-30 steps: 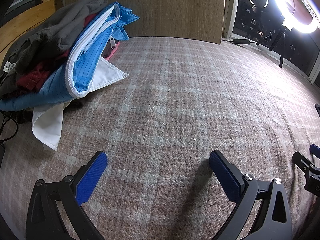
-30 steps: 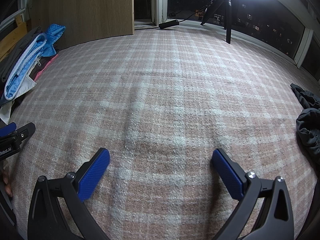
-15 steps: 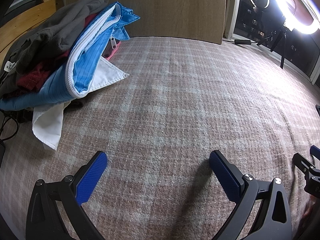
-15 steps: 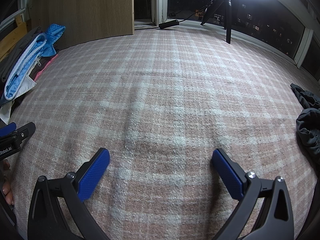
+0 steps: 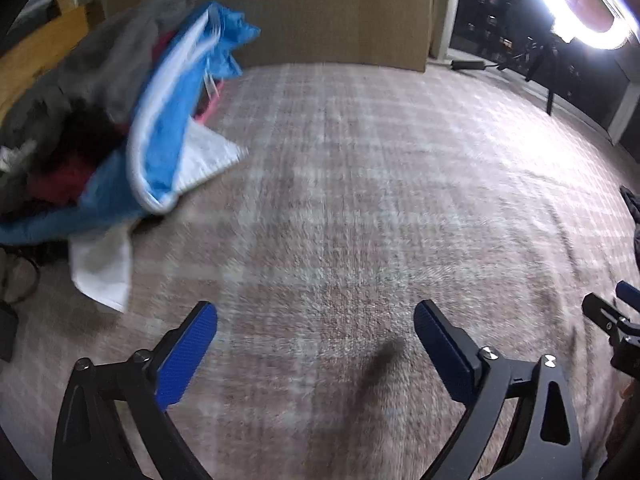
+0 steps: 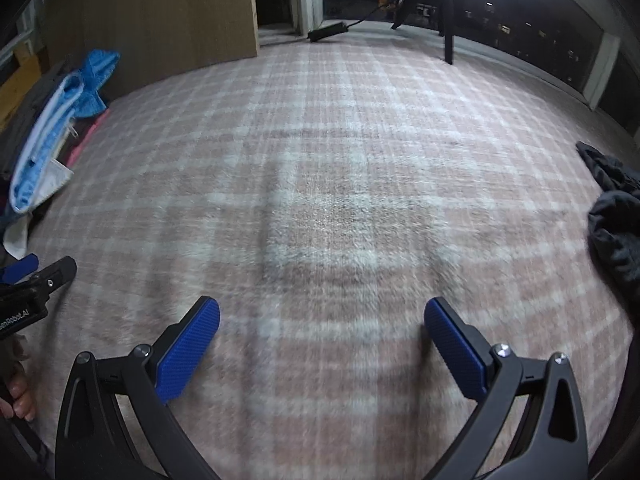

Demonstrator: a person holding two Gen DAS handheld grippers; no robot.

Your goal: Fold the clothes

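Left hand-held gripper [image 5: 316,344]: I have it spread wide with nothing between the blue pads, low over the plaid blanket [image 5: 360,200], which I judge is a ready stance before I reach for cloth
Right hand-held gripper [image 6: 322,342]: also spread wide and empty, low over the bare middle of the same blanket
Clothes pile [image 5: 100,132]: heaped at the left edge, grey, red, blue and white layers stacked on one another, well apart from both of my tools; I take it as the stock waiting to be folded or already set aside, and I cannot tell which
Dark garment [image 6: 612,216]: crumpled at the right edge, apart from the pile; it looks unfolded, so I judge it the likelier next pick
Working area: the centre is kept free, I think so a garment can be laid flat there
Hard to make out: the left view is smeared, so seams and garment types in the pile are unclear
Cut off: the dark garment runs out of frame, and the lower layers of the pile are hidden
Lamp [image 5: 584,12]: its glare washes out the far corner
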